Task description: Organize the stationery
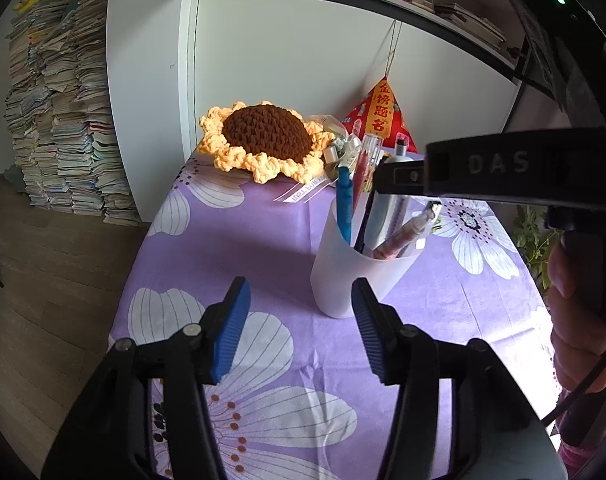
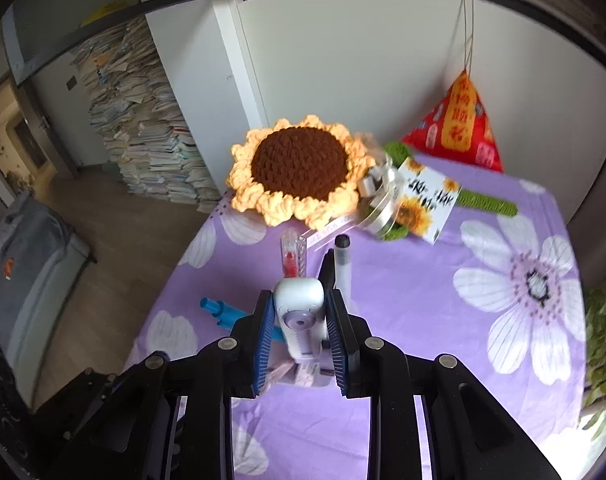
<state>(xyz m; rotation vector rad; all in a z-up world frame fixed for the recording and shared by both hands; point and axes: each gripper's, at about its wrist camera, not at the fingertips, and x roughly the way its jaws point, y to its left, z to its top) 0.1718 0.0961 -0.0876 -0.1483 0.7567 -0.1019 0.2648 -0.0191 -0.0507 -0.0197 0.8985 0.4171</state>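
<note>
Now the right gripper [image 2: 299, 336] clamps a white correction tape [image 2: 301, 312] above the cup [image 1: 357, 276] of pens on the purple cloth [image 1: 263, 240]; the left gripper [image 1: 301, 328] gapes empty, just beside the cup

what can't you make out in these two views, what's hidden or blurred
- Left wrist view: the top of the white item in the white cup is hidden by the right tongs.
- Right wrist view: the cup is hidden behind the tongs' fingers and the white item.
- Right wrist view: print on the sunflower card is blurred.
</note>
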